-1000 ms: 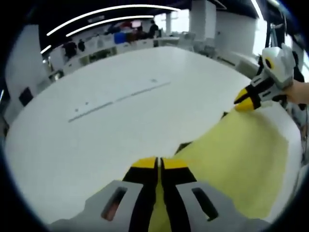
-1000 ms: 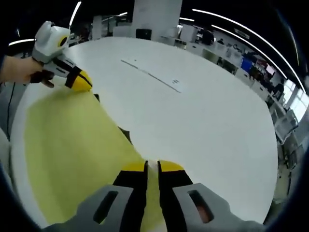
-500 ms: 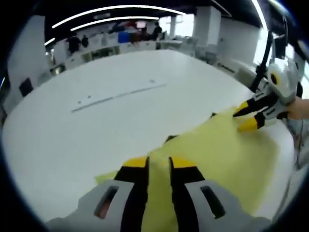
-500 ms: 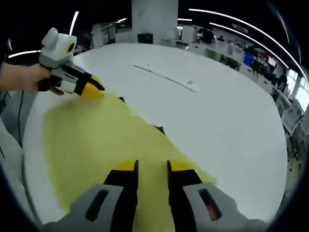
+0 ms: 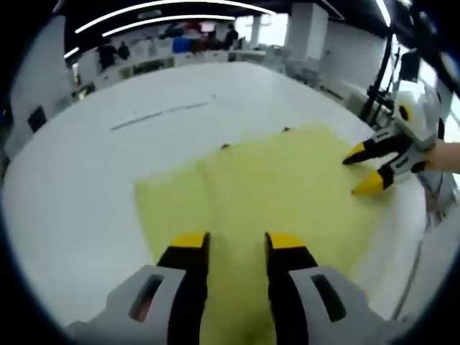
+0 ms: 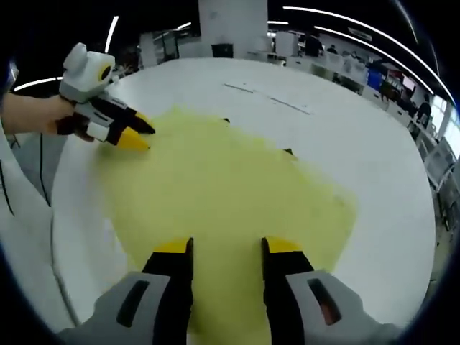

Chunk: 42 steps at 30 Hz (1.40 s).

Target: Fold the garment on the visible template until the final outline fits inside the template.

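In the left gripper view, the left gripper has its fingers spread and empty above the yellow garment, which lies flat on the white surface. The right gripper is likewise released at the garment's edge.

In the right gripper view, the right gripper hangs released over the garment; the left gripper, fingers parted, is at its far corner.

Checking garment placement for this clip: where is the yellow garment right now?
The yellow garment lies spread flat on the white table, just ahead of the open left tongs, with the open right tongs over its other end.
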Tool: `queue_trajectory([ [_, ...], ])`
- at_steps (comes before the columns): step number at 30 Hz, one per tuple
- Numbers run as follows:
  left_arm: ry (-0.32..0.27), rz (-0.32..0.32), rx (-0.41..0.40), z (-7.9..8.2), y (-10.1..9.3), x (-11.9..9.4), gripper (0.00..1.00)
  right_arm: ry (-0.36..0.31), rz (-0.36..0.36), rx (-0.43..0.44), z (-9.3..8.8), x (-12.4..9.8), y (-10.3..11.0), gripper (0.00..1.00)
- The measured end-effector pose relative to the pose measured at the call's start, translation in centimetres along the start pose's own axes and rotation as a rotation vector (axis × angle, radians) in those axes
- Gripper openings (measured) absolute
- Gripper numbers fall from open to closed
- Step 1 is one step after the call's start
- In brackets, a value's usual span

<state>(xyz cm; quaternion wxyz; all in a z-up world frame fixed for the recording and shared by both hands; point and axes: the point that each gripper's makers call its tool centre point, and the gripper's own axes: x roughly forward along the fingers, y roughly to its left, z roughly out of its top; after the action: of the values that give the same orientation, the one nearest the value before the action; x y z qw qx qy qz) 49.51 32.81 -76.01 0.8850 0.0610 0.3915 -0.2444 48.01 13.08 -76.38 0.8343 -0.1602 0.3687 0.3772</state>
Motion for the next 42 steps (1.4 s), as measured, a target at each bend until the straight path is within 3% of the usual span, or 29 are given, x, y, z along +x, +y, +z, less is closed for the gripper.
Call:
queue_trajectory([
  [2, -0.025, 0.010, 0.006, -0.1, 0.1, -0.4, 0.29, -0.006, -0.002, -0.002, -0.3, -0.3, 0.2, 0.41],
  [15, 0.003, 0.038, 0.036, -2.5, 0.2, -2.3, 0.32, -0.015, -0.011, -0.015, -2.2, -2.3, 0.5, 0.38],
  [19, 0.005, 0.053, 0.023, -3.3, 0.3, -3.0, 0.34, 0.014, -0.020, -0.014, -3.4, -3.2, 0.5, 0.39],
  [24, -0.001, 0.063, 0.021, -3.8, 0.2, -3.6, 0.36, 0.006, -0.025, 0.000, -4.1, -3.9, 0.7, 0.40],
  [28, 0.000, 0.072, 0.018, -4.2, 0.4, -4.1, 0.37, 0.030, -0.035, -0.035, -4.9, -4.3, 1.0, 0.40],
  [42, 0.023, 0.093, 0.012, -5.8, 0.8, -6.0, 0.41, 0.018, -0.047, -0.006, -5.4, -5.0, 0.9, 0.39],
])
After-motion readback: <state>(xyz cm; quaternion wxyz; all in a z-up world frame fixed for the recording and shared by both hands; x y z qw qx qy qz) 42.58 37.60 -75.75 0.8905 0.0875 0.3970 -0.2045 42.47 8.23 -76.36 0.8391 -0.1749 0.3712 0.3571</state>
